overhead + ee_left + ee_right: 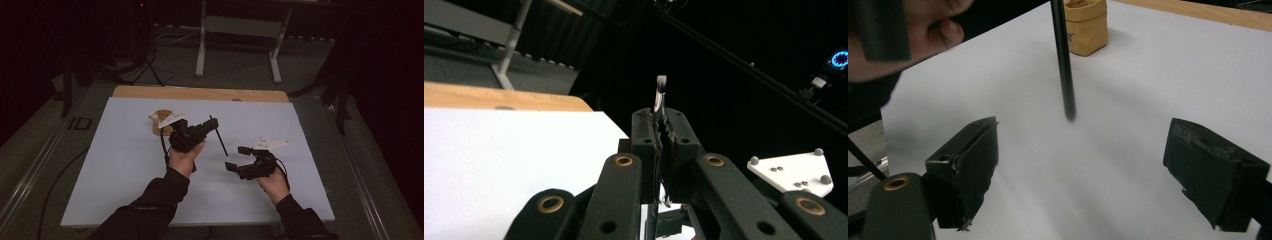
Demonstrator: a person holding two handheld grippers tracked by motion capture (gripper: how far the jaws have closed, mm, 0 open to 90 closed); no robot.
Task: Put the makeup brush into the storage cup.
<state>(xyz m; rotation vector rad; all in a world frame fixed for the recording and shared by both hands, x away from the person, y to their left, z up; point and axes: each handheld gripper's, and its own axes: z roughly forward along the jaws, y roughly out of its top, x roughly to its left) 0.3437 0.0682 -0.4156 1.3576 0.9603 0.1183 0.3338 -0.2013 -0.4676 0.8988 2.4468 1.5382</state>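
A thin black rod (pixel 222 145) slants down toward the white table top (pixel 125 170), and my left gripper (pixel 212 124) is shut on its upper part. In the left gripper view the rod's pale tip (pixel 660 92) sticks up out of the closed left gripper (pixel 663 120). My right gripper (pixel 236 158) stands open just right of the rod's lower end, with nothing between its jaws. In the right gripper view the rod (pixel 1063 65) hangs ahead of the wide-open right gripper (pixel 1083 145), its end a little above the table.
A small tan holder (pixel 161 125) stands on the table behind the left hand, and appears as a tan holder (pixel 1088 25) in the right gripper view. A wooden edge (pixel 200 93) borders the far side. Dark floor and a stand's legs (pixel 237 50) lie beyond.
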